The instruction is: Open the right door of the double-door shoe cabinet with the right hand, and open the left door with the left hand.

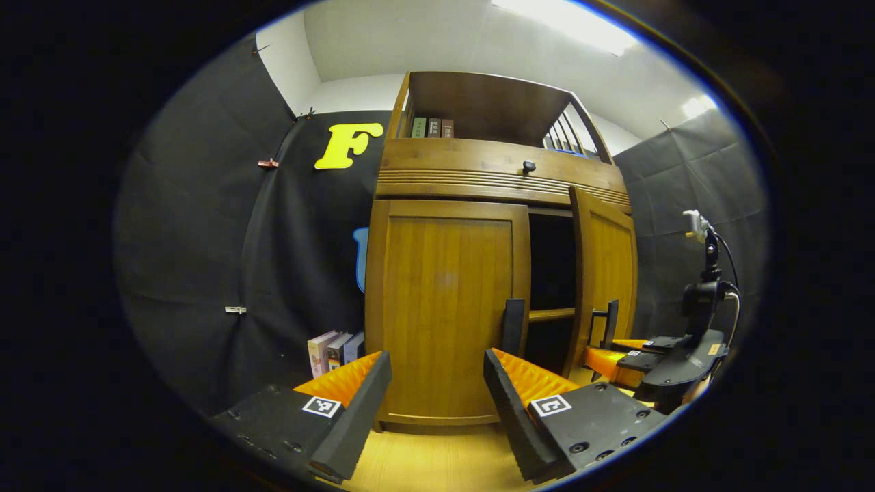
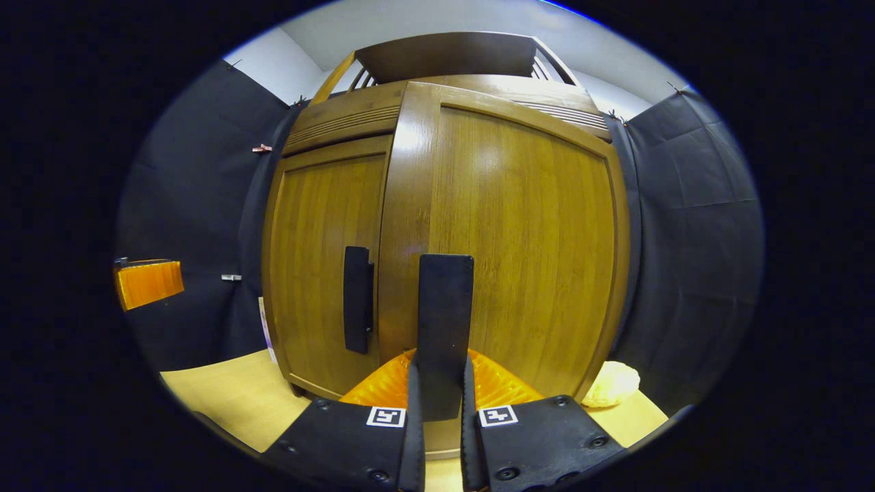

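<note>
**Right claw pinches the handle of the right door**

Right claw has both fingers pressed on the right door handle, a tall dark bar. That right door is swung partly out from the shoe cabinet, with a dark gap behind it. Left claw hangs wide apart with nothing in it, in front of the left door, which is closed flat. The left door handle stands just above its right finger. Some books stand beside the cabinet.
</note>
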